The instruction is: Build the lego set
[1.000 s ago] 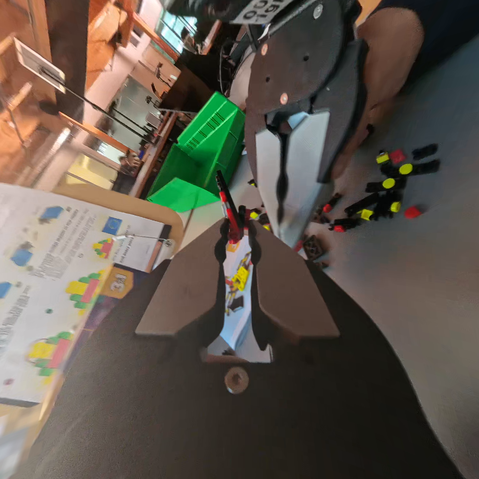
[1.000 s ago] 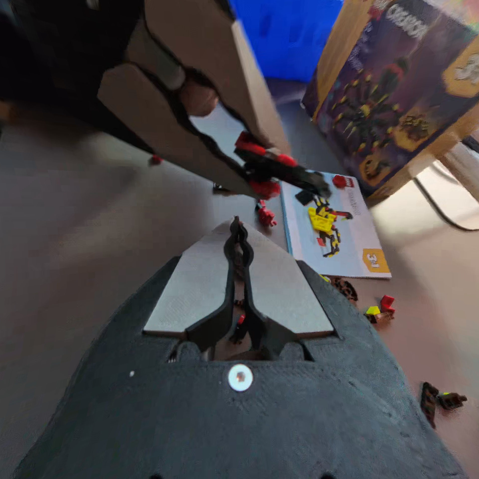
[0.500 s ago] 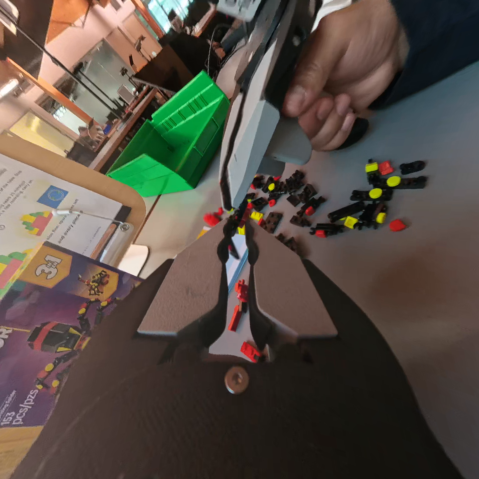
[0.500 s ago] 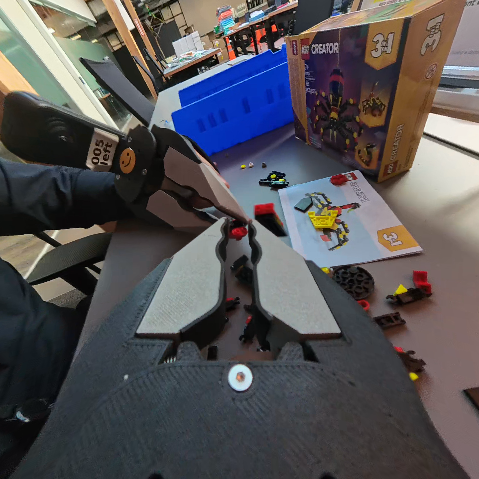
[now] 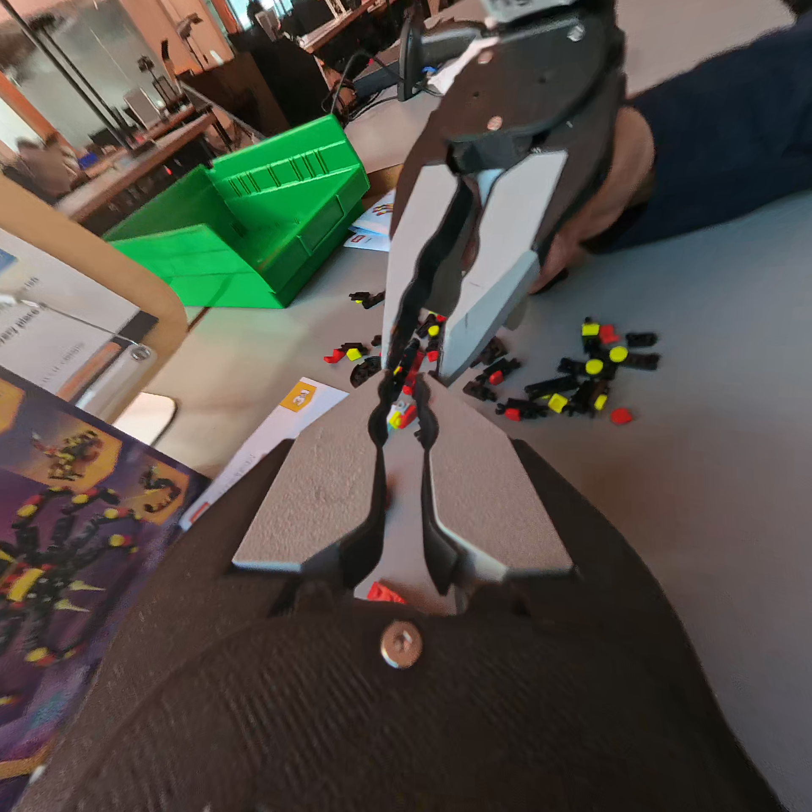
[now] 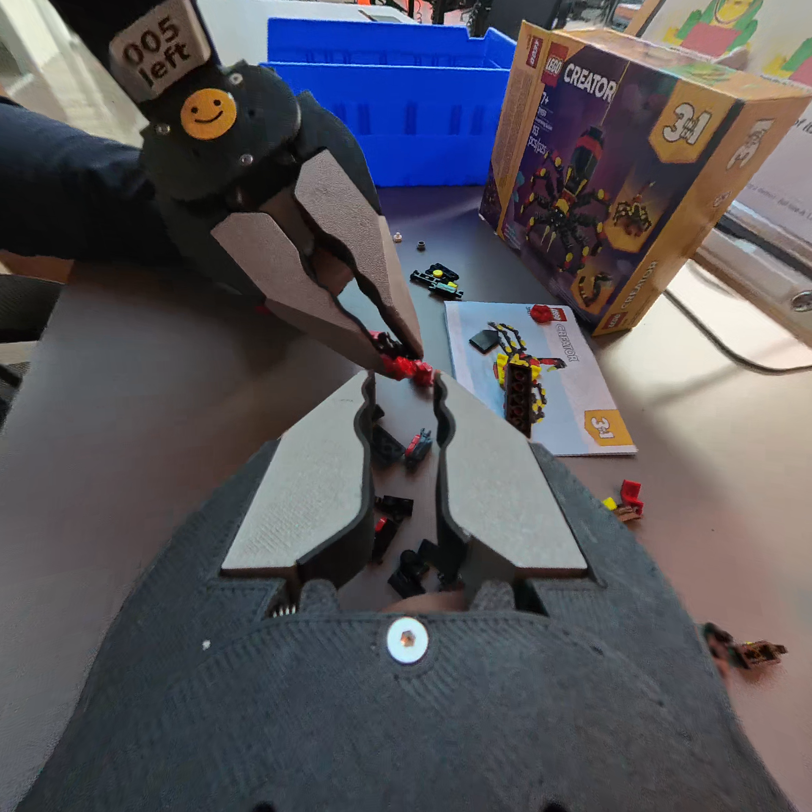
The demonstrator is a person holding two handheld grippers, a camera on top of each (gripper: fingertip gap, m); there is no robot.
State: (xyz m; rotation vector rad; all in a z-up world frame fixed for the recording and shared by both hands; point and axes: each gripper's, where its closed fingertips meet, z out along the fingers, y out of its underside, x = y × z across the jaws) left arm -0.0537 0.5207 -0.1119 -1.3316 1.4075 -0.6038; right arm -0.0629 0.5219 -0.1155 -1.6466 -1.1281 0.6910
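Left tongs (image 6: 397,351): nearly closed, gripping the red-and-black assembly (image 6: 402,364), just beside the booklet (image 6: 571,395).
Right tongs (image 6: 404,380): parted wider than before, empty, tips flanking it.
Meaning: joining is judged imminent.

A grey table (image 6: 132,439) carries a scatter of loose lego pieces (image 5: 584,378), an instruction booklet (image 6: 567,395), the set's box (image 6: 615,175), a blue bin (image 6: 395,110) and a green bin (image 5: 263,228).
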